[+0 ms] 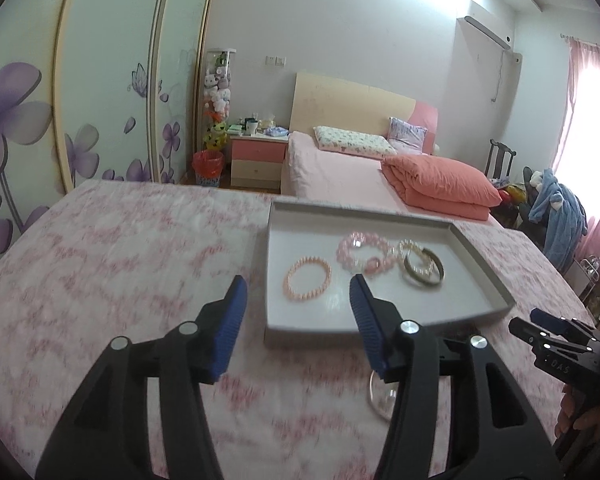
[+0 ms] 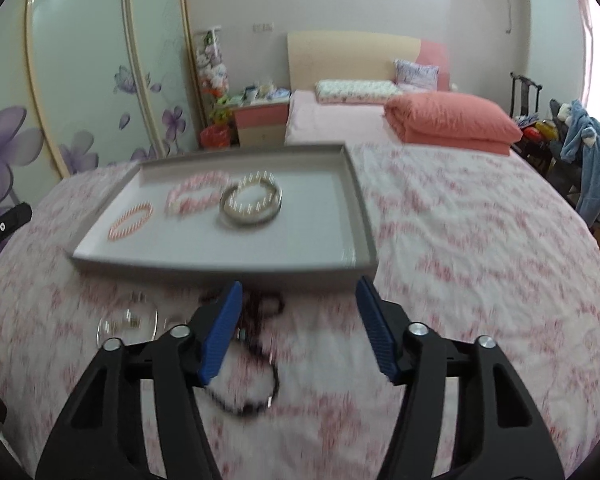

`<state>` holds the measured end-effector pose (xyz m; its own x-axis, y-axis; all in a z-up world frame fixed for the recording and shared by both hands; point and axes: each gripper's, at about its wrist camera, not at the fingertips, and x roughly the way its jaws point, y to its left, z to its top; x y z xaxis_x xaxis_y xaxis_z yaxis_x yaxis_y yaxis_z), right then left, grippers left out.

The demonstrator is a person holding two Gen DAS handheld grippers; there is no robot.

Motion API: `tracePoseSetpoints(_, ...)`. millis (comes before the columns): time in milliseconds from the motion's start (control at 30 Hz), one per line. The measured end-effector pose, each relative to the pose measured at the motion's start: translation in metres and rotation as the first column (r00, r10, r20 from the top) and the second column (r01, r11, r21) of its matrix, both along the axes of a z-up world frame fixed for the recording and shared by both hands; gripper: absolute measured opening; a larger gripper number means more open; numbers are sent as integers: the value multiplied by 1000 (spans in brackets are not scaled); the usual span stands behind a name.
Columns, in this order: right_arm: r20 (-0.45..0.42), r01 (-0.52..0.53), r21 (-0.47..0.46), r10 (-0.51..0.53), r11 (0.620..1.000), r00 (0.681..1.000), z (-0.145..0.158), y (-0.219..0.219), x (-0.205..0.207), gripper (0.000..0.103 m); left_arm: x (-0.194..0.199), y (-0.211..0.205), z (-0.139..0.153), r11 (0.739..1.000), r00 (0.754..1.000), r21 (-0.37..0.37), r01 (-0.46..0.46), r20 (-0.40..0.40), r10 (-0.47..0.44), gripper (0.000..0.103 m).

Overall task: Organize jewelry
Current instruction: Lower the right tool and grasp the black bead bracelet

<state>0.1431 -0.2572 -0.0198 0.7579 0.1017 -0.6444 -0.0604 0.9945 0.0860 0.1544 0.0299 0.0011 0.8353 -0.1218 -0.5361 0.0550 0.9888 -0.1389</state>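
Left wrist view: the left tool (image 1: 296, 292) stands half open and empty over the tray's (image 1: 480, 256) near-left corner, bare pink cloth (image 1: 120, 260) lying wide to its left; a pink bracelet (image 1: 309, 279), a chunky pink one (image 1: 360, 254) and a bangle (image 1: 424, 272) lie inside, and "DAS" shows on the right tool (image 1: 540, 324). Right wrist view: the right tool (image 2: 298, 292) gapes half open, empty, before the tray's near rim (image 2: 220, 266), above a dark necklace (image 2: 256, 400) and beside a clear bangle (image 2: 128, 322).
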Motion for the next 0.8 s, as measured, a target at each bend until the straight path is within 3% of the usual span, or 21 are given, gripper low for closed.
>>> tracePoseSetpoints(133,-52,-40,-3,40,999,998,-13,2,-9,50,-10,0,-7,1000,1000,-4,17,-21,-17,61)
tracePoseSetpoints(367,-126,-112,-35,107,993,986,-30,16,-10,49,-21,-9,-12,997,996,8,79,-36,-79,74)
tracePoseSetpoints(667,-155,-141,-49,132,989,979,-38,24,9,29,-23,-22,-21,992,991,21,121,-67,-119,77)
tracePoseSetpoints(800,-153,-161,-54,152,985,976,-38,29,7,13,-23,-29,-26,990,987,23,141,-81,-139,77)
